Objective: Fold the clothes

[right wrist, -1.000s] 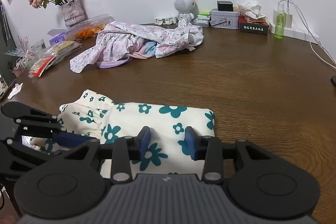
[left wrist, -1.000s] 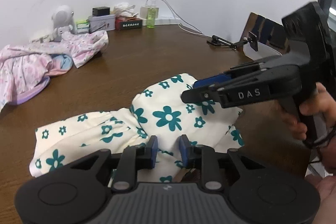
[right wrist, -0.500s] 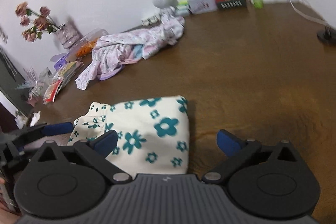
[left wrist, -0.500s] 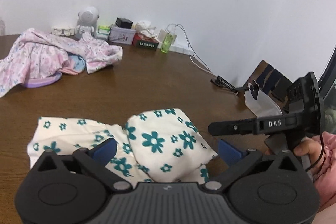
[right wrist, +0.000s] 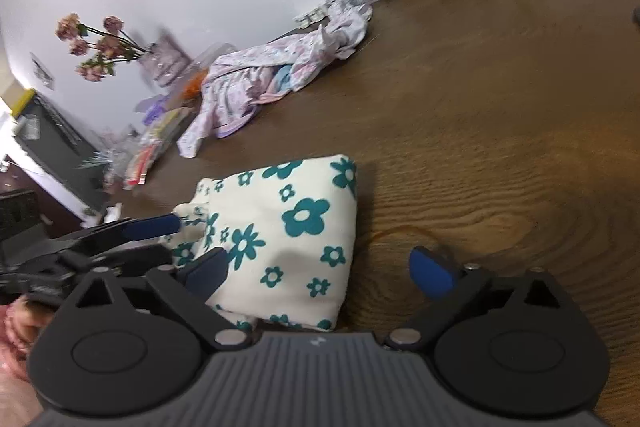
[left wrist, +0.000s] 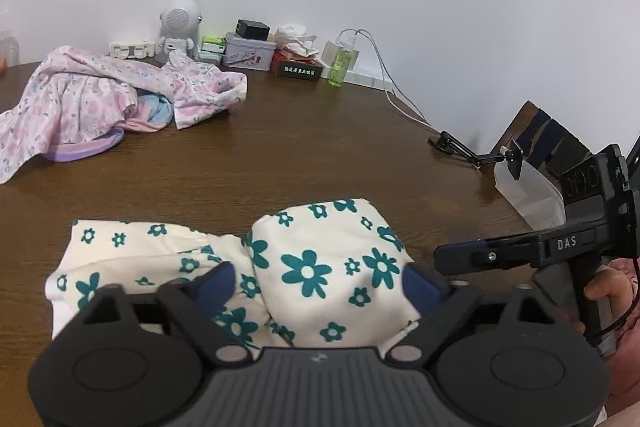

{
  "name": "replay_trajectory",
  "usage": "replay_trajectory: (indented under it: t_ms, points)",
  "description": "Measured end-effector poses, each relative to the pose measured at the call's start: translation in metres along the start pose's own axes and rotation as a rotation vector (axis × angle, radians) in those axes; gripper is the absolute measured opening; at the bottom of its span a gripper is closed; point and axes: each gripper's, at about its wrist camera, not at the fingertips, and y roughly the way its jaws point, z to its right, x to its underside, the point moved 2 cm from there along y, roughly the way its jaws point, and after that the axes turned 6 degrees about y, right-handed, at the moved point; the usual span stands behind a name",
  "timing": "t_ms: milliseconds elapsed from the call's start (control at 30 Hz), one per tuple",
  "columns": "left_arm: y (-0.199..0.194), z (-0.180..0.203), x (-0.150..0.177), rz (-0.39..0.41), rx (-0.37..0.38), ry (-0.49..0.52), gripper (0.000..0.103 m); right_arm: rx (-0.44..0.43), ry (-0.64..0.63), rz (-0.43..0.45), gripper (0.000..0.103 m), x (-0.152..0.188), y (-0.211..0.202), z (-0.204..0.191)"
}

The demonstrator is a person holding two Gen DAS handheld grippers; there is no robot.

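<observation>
Both grippers stand wide with nothing pinched: left gripper (left wrist: 318, 281) straddles the bundle (left wrist: 320, 263) low in the left wrist view, its blue pads (left wrist: 212, 281) clear of the cloth on either side and the jaws just starting to narrow; right gripper (right wrist: 324, 267) has one pad over the cloth and the other over bare table (right wrist: 500, 131), jaws likewise easing inward. The bundle lies at bottom centre of both views, near the table's front edge, a cream cotton-looking garment printed with teal flowers, folded into a soft puffy block with a looser, crumpled flap trailing toward the lower left of the left wrist view. My worry is that flap: if I close on only the top layer, I judge the fold could peel open as I lift, and thin limp fabric like this tends to slip out of smooth pads. A second risk is my two tools fouling each other, since they sit close across the same small bundle. The dark wood grain looks slick, so the block could slide toward the edge if nudged. Further back, upper left, a rumpled pink pile (left wrist: 100, 107) waits unfolded, near a white robot (left wrist: 178, 27) toy, tins and a green bottle (left wrist: 340, 67) along the wall.
</observation>
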Motion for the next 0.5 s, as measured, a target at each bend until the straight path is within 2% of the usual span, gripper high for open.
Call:
replay_trajectory:
  t_ms: [67, 100, 167, 300, 500]
  points:
    - [0.006, -0.001, 0.001, -0.011, 0.003, 0.008, 0.067, -0.026, 0.006, -0.014, 0.09, 0.001, 0.005, 0.004]
    - [0.009, -0.002, 0.001, -0.017, 0.002, 0.013, 0.064, -0.034, 0.006, -0.019, 0.088, 0.002, 0.007, 0.005]
    - [0.014, -0.003, 0.003, -0.027, -0.009, 0.03, 0.048, -0.049, 0.006, -0.027, 0.082, 0.002, 0.012, 0.006]
    - [0.02, -0.004, 0.008, -0.041, -0.041, 0.066, 0.045, -0.088, 0.013, -0.028, 0.079, 0.002, 0.015, 0.009]
    - [0.026, -0.011, 0.014, -0.052, -0.043, 0.074, 0.044, -0.157, 0.05, -0.04, 0.078, -0.004, 0.024, 0.015]
